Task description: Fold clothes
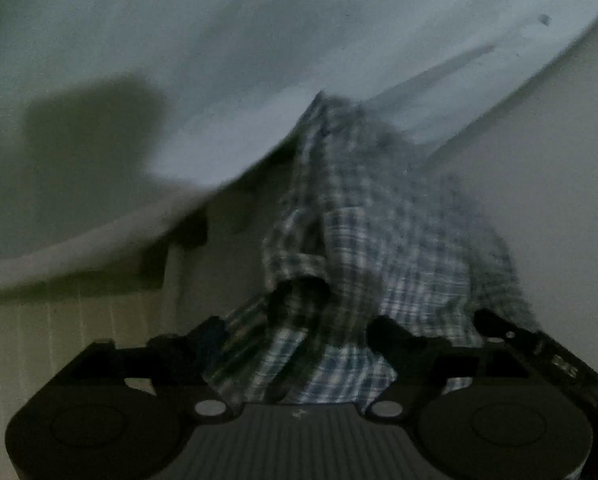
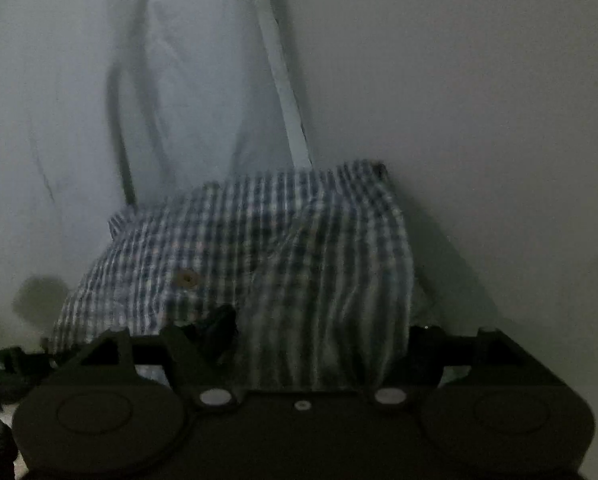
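My left claw (image 1: pixel 299 340) is clamped on the plaid shirt (image 1: pixel 363 240), which hangs bunched in front of it and hides the view from 12 to 3 o'clock; a pale ledge (image 1: pixel 99 236) runs at 9 o'clock. My right claw (image 2: pixel 311 344) is also clamped on this shirt (image 2: pixel 259 248), a brown button (image 2: pixel 187 279) showing, with a white pipe (image 2: pixel 283 92) at 12 o'clock on the wall (image 2: pixel 459 80).

Right gripper (image 2: pixel 303 344) buried in bunched plaid shirt (image 2: pixel 259 248); brown button (image 2: pixel 187 279) showing; pale wall (image 2: pixel 459 100) behind.
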Motion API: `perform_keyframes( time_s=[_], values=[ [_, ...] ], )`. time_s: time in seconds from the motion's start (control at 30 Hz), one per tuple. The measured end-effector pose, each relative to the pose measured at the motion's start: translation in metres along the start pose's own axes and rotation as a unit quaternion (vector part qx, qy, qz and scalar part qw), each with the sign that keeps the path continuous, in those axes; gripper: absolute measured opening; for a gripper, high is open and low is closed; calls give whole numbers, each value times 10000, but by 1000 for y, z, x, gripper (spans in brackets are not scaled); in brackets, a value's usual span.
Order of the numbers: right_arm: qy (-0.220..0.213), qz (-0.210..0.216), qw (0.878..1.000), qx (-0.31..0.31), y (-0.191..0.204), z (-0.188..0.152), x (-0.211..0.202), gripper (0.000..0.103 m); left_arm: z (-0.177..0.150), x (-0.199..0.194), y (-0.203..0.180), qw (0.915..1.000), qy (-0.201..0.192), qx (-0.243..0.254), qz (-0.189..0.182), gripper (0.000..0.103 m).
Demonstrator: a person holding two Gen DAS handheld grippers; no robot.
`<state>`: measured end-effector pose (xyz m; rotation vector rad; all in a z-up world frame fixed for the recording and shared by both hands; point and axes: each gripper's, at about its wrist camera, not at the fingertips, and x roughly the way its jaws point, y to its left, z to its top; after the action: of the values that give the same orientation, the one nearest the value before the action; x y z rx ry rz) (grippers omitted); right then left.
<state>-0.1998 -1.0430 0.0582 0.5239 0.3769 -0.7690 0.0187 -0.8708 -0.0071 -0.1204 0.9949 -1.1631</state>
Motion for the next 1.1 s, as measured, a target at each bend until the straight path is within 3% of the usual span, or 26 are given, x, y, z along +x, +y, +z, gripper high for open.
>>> perform_keyframes(
  time_s=[0.03,0.23,0.3,0.33,0.37,0.4,0.47,0.5,0.53,0.7,0.9,1.0,1.1],
  values=[
    [-52,-137,9999,27,-9,7,10,90,-2,1,4,10000,-9,-26,5,93],
    [8,125,9996,256,-8,9,0,94,0,10,-5,9997,-129,174,-106,93],
    [30,220,9992,333,-7,9,-4,94,6,15,0,9994,20,-99,-334,91],
    [41,267,9989,372,-7,9,-6,93,9,18,2,9985,99,-265,-458,84],
    [53,315,9986,410,-7,9,-8,89,8,16,-1,9978,178,-340,-534,65],
    [64,362,9983,449,-6,9,-10,72,7,14,-4,9970,249,-407,-605,58],
    [86,457,9975,525,-6,9,-13,53,8,4,-13,9971,191,-344,-645,32],
    [98,505,9971,564,-5,9,-15,32,8,0,-18,9972,158,-306,-662,28],
    [109,552,9966,602,-5,9,-17,25,10,-7,-24,9977,81,-183,-649,23],
    [-41,766,9958,502,6,2,-39,19,8,-44,-41,9969,-337,274,-662,13],
    [-294,1196,9906,597,39,-58,-91,18,-36,-117,2,9958,-476,107,-778,12],
    [-299,1340,9896,422,66,-112,-121,18,-72,-160,36,9964,-450,-7,-720,12],
    [-36,1437,9893,243,91,-190,-143,18,-138,-202,86,9996,-122,-87,-222,12]
  ],
)
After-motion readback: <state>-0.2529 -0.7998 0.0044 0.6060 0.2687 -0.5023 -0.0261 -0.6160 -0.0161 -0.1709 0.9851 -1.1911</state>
